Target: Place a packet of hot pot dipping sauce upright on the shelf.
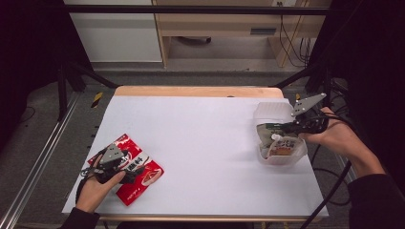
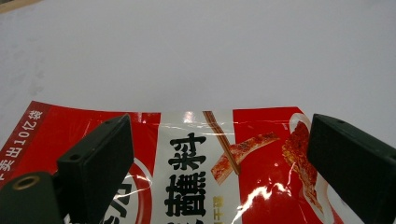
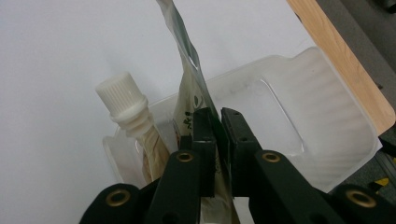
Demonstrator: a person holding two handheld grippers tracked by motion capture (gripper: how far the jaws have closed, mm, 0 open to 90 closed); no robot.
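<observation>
Your right gripper [image 3: 218, 135] pinches a green-edged pouch [image 3: 189, 88] inside the clear plastic tub [image 1: 267, 112] on the white table [image 1: 205, 138]; your left gripper [image 2: 219, 163], fingers spread, hovers over the red seasoning packet [image 2: 261, 172]. Wooden furniture stands behind.

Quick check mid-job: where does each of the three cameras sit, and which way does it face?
High view: above the near table edge, facing forward and down; both forearms show.
Left gripper view: rides the left gripper, open over the red packet.
Right gripper view: rides the right gripper, pinching a green pouch over the clear bin.
Shared: the white table.
</observation>
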